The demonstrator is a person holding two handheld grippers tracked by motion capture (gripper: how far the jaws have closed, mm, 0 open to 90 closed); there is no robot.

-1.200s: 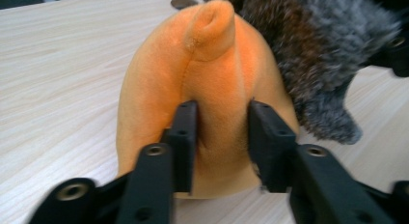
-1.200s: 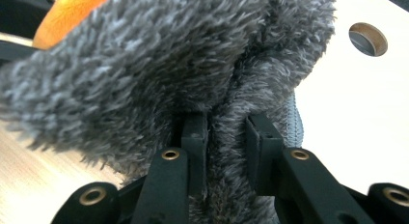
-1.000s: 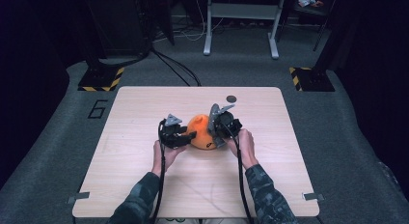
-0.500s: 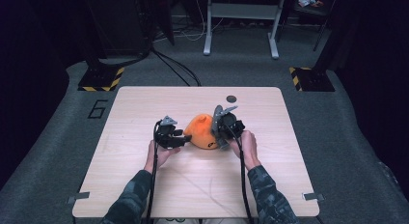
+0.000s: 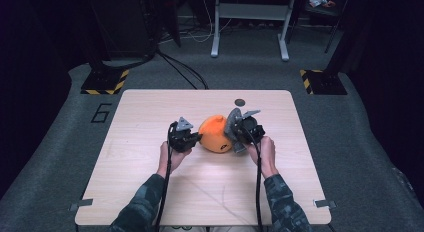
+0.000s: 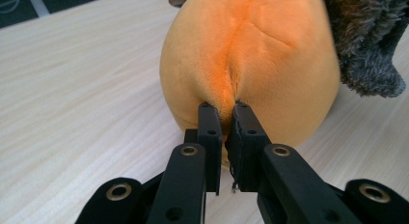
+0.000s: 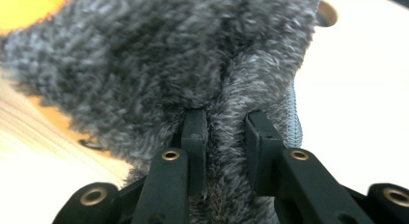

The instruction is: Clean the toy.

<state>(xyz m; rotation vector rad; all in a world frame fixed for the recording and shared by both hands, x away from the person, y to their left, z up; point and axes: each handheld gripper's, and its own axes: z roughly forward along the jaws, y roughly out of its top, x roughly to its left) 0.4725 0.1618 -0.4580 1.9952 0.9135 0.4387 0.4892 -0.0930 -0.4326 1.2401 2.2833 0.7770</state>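
An orange plush toy (image 5: 215,133) with a grey furry part (image 5: 232,125) on its right side sits mid-table. My left gripper (image 5: 196,138) is at its left flank; its jaws have just been closing and now pinch a fold of the orange plush (image 6: 251,64) between the pads, as the left gripper view (image 6: 225,119) shows. My right gripper (image 5: 235,134) is on the toy's right side, shut on a ridge of the grey fur (image 7: 159,64), which bulges between its jaws (image 7: 225,122). A hand holds each gripper from the near side.
The wooden table (image 5: 150,182) has a round cable hole (image 5: 240,102) behind the toy. Beyond its far edge are grey carpet, white desk legs (image 5: 216,32) and yellow-black striped bases (image 5: 105,82). Cables trail from both grippers to the near edge.
The left gripper pulled back left, then came in against the toy and its jaws closed on the orange plush. The right gripper kept its hold on the grey fur.
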